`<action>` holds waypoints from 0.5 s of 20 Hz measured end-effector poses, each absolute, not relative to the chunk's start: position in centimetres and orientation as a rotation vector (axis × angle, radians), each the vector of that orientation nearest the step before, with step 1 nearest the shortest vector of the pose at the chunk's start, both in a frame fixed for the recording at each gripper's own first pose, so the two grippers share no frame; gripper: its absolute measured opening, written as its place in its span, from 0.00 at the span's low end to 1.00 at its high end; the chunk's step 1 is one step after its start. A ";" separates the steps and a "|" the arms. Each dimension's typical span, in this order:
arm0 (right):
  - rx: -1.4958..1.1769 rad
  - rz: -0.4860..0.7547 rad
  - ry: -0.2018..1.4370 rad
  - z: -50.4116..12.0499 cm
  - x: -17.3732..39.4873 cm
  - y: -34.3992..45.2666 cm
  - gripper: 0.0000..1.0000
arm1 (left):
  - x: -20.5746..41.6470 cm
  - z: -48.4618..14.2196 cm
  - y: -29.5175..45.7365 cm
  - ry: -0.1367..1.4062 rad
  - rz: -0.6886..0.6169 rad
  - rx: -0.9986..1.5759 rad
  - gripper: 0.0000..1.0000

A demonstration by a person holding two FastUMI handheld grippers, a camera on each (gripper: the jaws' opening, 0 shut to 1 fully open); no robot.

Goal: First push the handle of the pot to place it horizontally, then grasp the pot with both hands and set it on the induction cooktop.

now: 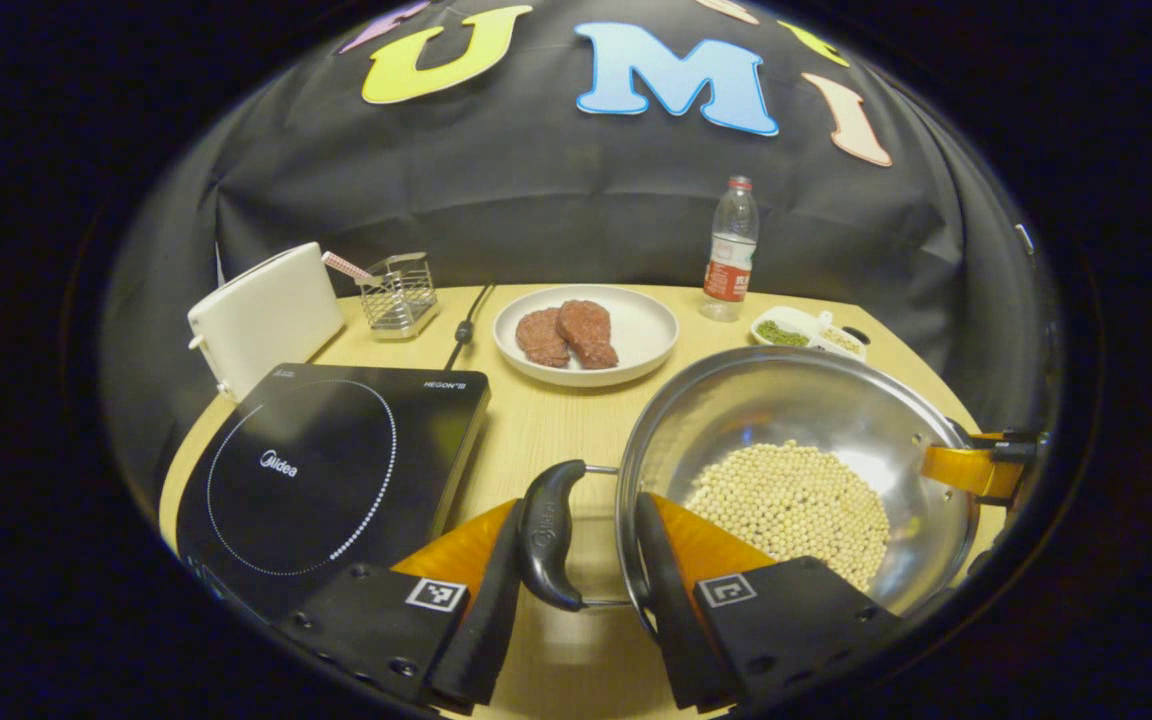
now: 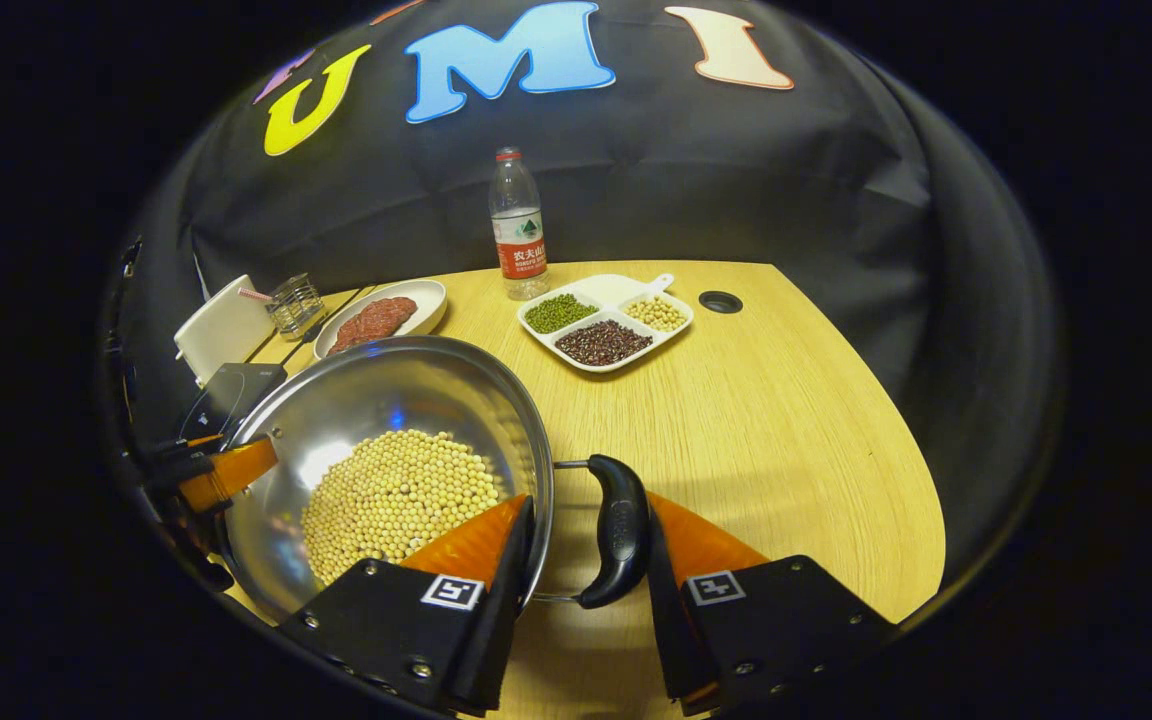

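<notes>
1. Handles lie horizontal; that step looks done.
2. Left gripper (image 1: 576, 545) and right gripper (image 2: 586, 540): jaws apart, each straddling a pot (image 1: 816, 420) handle and rim, not clamped.
3. Left: clamp, lift from the tabletop (image 2: 786, 400) to the induction cooktop (image 1: 326, 470) outside the left jaws.

bare table (image 1: 546, 420) between pot (image 1: 786, 400) and induction cooktop (image 1: 336, 460), plate (image 1: 586, 335) behind the gap, open tabletop right of pot
</notes>
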State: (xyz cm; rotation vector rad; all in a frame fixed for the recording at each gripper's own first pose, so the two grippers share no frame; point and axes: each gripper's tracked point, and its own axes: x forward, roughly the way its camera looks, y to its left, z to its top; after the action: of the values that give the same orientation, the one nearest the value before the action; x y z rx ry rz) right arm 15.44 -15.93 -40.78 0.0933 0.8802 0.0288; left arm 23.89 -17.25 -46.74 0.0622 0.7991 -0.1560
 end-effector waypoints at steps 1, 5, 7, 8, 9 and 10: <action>0.097 0.040 0.880 -40.7 15.4 -15.8 0.59 | 24.0 -46.7 -17.2 0.800 -0.159 0.064 0.72; 0.083 0.047 0.880 -39.9 14.9 -15.6 0.59 | 24.3 -46.2 -17.1 0.786 -0.171 0.071 0.68; 0.079 0.034 0.873 -39.1 14.8 -15.4 0.59 | 24.5 -45.2 -16.8 0.764 -0.178 0.067 0.68; 0.080 0.028 0.868 -38.6 14.8 -15.2 0.59 | 24.7 -44.5 -16.7 0.754 -0.183 0.066 0.64; 0.079 0.023 0.863 -38.0 14.7 -14.9 0.59 | 24.8 -43.9 -16.5 0.743 -0.188 0.063 0.68; 0.075 0.017 0.856 -37.4 14.6 -14.6 0.59 | 25.0 -43.4 -16.1 0.735 -0.193 0.057 0.68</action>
State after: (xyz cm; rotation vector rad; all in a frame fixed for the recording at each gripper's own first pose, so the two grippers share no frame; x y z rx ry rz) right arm 14.61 -14.57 -37.43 0.0748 0.8558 0.0168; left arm 24.96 -16.12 -43.37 0.0566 0.7349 -0.1927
